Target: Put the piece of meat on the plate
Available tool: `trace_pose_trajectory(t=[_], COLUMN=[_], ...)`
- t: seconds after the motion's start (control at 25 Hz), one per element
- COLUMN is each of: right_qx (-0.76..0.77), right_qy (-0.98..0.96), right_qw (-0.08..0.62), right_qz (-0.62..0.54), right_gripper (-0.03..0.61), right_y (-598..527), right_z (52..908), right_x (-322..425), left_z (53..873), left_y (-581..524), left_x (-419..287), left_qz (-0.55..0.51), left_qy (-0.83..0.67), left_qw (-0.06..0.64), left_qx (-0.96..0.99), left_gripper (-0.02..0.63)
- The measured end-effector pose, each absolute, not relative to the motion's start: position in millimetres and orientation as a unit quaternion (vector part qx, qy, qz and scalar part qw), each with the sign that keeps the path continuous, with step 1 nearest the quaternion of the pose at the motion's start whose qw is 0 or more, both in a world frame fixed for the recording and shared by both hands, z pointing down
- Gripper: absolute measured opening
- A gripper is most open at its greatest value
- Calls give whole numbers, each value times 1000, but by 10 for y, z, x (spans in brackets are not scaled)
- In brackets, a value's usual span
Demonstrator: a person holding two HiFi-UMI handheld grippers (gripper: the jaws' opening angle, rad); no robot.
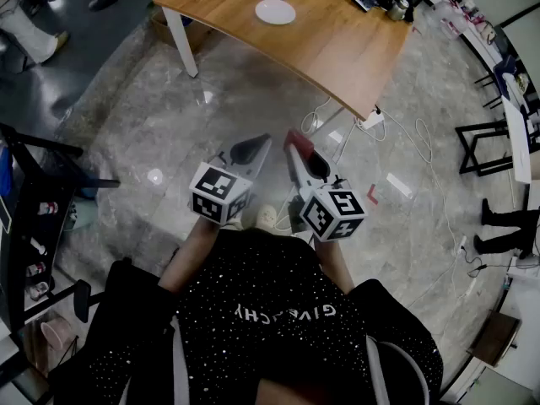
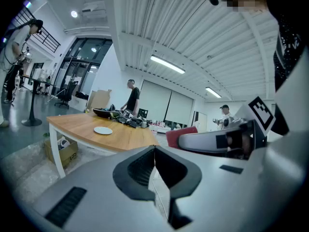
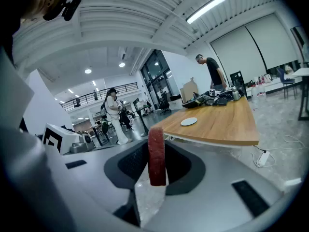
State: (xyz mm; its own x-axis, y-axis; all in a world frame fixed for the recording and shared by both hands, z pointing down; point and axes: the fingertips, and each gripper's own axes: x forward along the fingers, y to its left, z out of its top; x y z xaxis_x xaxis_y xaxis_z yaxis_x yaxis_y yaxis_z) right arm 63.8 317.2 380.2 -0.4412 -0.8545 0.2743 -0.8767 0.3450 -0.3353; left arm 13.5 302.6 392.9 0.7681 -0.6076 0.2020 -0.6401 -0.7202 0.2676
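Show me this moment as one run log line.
right gripper: shut on piece of meat | left gripper: shut, empty | plate: bare, on wooden table ahead | meat on plate: not yet

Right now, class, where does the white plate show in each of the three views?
Head view: white plate top centre, on the wooden table.
Left gripper view: plate left of centre, same table.
Right gripper view: plate right of centre, beyond the piece of meat.
Shared landmark: the wooden table.
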Motion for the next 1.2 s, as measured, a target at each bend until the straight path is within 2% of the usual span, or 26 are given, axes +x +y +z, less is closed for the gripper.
trace_pose_trajectory(t=[0.52, 1.2], right_qx=[550, 561], right_qy=[-805, -798], right_qw=[24, 27], right_qz=[219, 217], right_gripper=[98, 98], right_y=[3090, 2836], right_z=[3891, 3907], right_x=[326, 417], left_z=[4005, 4076], left_y=[2886, 2640], left_x=[-197, -144], left_qz=[55, 55], left_qy=[-316, -307], left_qw=[158, 165], left_qx=[934, 936], left_gripper=[12, 12])
